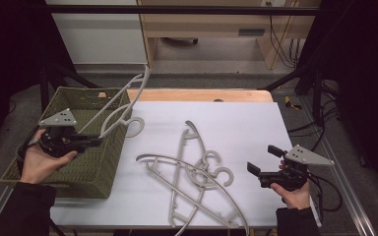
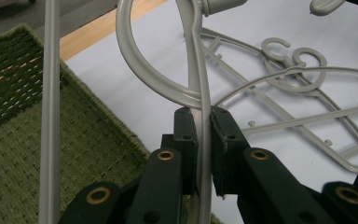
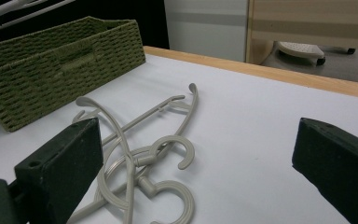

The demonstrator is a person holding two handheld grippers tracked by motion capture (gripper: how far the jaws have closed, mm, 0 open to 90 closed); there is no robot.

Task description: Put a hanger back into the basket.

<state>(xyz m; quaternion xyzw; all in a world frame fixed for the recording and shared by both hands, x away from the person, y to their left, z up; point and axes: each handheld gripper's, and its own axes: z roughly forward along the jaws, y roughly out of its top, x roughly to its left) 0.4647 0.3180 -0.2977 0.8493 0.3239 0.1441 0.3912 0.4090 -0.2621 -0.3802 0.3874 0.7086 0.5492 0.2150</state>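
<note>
White table [image 1: 246, 123]: left gripper [image 1: 100, 141] clamps hanger [image 1: 123, 101] (far arm cut off).

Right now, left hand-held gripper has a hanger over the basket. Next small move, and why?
Probably lower it into the green basket. The left hand-held gripper is shut on the raised hanger, whose hook still hangs past the basket's rim over the white sheet, so shift it further over the basket first.

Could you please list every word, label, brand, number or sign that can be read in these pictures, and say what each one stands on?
None: no readable text on the green woven basket, the grey hangers, the white table sheet or either gripper.
A small pale patch on the wall at the top of the high view is too small to read.
</note>
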